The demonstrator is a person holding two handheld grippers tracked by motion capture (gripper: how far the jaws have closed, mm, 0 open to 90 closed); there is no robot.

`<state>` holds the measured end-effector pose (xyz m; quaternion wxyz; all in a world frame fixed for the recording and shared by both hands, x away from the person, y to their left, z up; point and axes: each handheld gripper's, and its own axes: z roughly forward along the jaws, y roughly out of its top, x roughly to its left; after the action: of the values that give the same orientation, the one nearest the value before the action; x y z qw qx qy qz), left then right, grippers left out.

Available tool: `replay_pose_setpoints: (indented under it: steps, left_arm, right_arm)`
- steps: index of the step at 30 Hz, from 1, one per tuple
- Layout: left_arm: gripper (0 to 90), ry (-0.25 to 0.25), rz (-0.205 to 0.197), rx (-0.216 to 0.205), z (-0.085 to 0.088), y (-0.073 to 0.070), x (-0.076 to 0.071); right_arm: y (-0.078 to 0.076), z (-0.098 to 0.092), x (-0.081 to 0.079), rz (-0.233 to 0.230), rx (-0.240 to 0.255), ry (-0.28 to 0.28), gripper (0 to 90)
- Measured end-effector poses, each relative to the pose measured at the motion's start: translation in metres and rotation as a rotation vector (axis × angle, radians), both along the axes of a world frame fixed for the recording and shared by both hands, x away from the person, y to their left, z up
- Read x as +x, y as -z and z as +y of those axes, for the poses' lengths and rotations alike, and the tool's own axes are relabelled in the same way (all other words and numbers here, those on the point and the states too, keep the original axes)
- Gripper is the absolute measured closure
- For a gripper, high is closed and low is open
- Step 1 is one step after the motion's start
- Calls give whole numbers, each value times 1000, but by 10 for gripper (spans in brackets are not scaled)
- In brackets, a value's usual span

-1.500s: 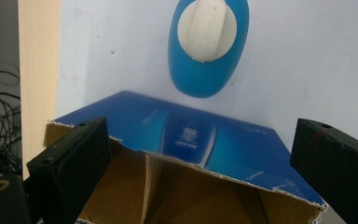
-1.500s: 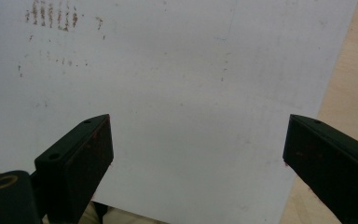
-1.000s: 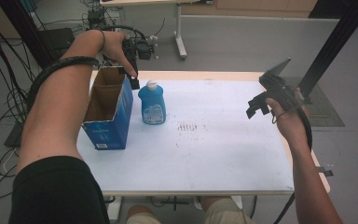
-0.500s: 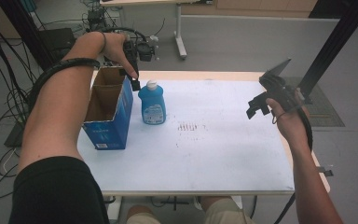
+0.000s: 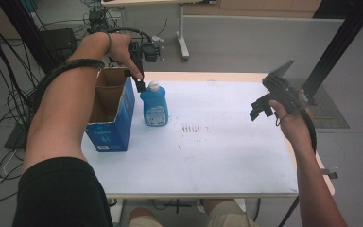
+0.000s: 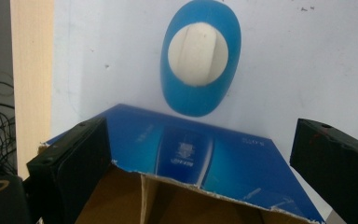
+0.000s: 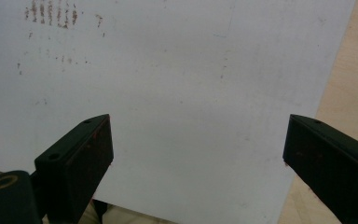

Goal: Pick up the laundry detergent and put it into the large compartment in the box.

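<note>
A blue bottle [image 5: 154,103] with a white cap stands upright on the white table [image 5: 217,142], just right of an open blue cardboard box [image 5: 111,111]. My left gripper [image 5: 139,80] hangs open above the box's far right corner, close to the bottle's cap. From the left gripper view I look straight down on the bottle [image 6: 199,56] beyond the box wall [image 6: 186,149], both lying between my wide jaws. My right gripper [image 5: 261,108] hovers open over the table's right side, nothing between its fingers [image 7: 74,158].
Rusty brown marks [image 5: 191,128] stain the table's middle. The light wooden table edge [image 7: 349,84] runs along the right. Cables and a black case [image 5: 59,40] lie on the floor at the left, and another table's legs [image 5: 182,33] stand behind.
</note>
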<state>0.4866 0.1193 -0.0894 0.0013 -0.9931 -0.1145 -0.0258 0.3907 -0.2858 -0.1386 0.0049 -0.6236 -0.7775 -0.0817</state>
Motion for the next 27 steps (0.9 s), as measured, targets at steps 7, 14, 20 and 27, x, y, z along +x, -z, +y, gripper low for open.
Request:
replay_pose_setpoints:
  steps: [7, 14, 20, 27]
  left_arm:
    - [57, 23, 2, -6, -13, 3, 4]
    - [57, 49, 2, -10, -27, 4, 7]
    - [57, 61, 2, -11, -35, 6, 10]
    - [57, 64, 10, -5, -37, 15, 13]
  right_arm:
    - [0, -2, -1, 1, 1, 7, 83]
    - [-1, -5, -2, -2, 3, 6, 82]
    - [-2, -7, -4, -4, 3, 11, 82]
    - [-2, -8, -4, -2, 0, 15, 82]
